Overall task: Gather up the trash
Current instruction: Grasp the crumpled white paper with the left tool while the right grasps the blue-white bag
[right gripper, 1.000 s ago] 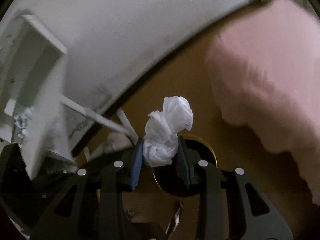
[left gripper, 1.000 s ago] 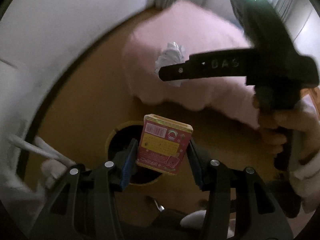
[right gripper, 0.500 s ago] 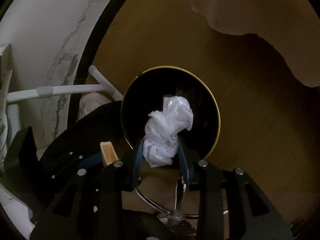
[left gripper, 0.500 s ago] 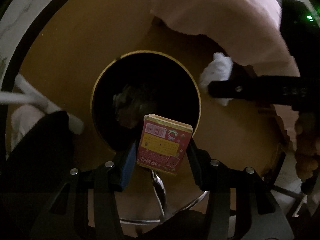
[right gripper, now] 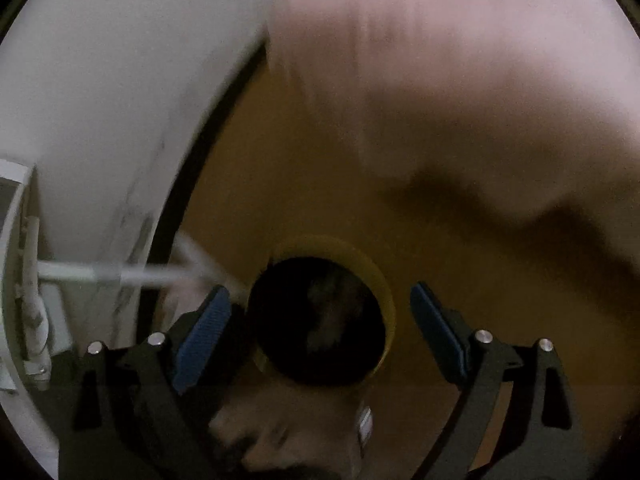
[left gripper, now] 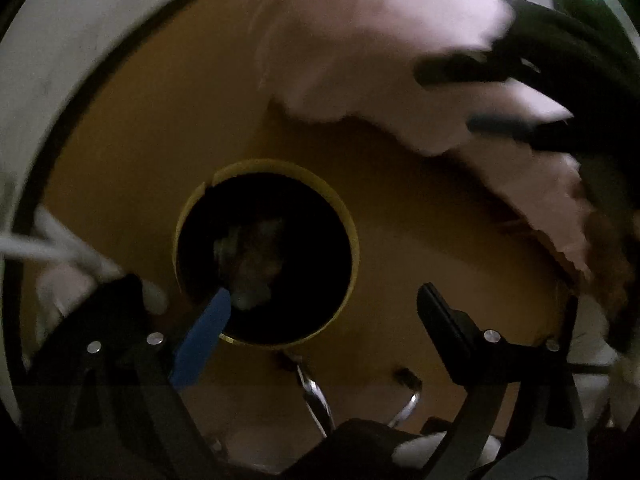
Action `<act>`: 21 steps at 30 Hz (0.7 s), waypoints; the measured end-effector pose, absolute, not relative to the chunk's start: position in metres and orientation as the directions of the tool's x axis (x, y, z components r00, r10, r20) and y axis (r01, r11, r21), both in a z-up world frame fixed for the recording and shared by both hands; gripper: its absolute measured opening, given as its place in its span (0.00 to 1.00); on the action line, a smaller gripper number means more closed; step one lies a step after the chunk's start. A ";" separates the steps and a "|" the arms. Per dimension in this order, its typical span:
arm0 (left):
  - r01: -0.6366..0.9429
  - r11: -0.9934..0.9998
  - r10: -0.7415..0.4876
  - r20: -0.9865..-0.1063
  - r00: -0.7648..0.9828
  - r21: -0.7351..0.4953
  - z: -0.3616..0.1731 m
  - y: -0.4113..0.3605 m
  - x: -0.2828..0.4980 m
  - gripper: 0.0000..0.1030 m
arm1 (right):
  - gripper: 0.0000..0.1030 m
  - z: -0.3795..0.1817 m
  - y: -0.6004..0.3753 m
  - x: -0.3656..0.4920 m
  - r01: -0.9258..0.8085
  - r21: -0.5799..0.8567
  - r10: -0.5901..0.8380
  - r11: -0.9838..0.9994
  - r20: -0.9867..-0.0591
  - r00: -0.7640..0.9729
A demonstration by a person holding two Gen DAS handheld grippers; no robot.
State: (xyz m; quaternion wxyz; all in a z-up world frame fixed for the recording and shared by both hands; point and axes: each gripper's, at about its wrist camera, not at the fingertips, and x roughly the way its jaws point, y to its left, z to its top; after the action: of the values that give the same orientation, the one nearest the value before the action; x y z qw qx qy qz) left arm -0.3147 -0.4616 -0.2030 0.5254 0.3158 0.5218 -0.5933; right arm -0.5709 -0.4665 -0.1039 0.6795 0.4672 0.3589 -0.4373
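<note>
Left wrist view shows the left gripper spread wide and empty over the yellow-rimmed bin at centre frame, crumpled trash lying inside. The right gripper is likewise agape above it. Drop step looks finished; next calls for seeking more litter.

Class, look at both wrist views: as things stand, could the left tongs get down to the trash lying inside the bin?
Probably yes. The left tongs are open and empty above the bin, whose round mouth is uncovered, with crumpled trash showing inside. The right tongs are also near the opening and could crowd it.
</note>
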 end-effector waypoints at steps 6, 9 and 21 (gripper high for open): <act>0.982 0.014 -0.568 -0.810 -0.148 -0.189 -0.084 -0.422 -0.319 0.93 | 0.93 0.005 -0.428 -0.547 0.917 0.124 -0.600 0.379 -0.722 0.345; 0.986 0.075 -0.673 -0.737 -0.059 -0.147 -0.035 -0.388 -0.299 0.93 | 0.93 0.033 -0.408 -0.529 0.897 0.103 -0.640 0.431 -0.665 0.384; 0.624 0.769 -0.564 -0.606 0.561 -0.138 0.042 -0.168 -0.094 0.94 | 0.93 0.082 -0.325 -0.339 0.637 0.102 -0.462 0.764 -0.602 0.651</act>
State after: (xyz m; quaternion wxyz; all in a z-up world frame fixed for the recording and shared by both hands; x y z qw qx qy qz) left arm -0.0942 -0.1675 0.0424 0.8822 0.0459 0.3258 -0.3367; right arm -0.3391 -0.3245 0.0815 0.8954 0.1539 0.2836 -0.3068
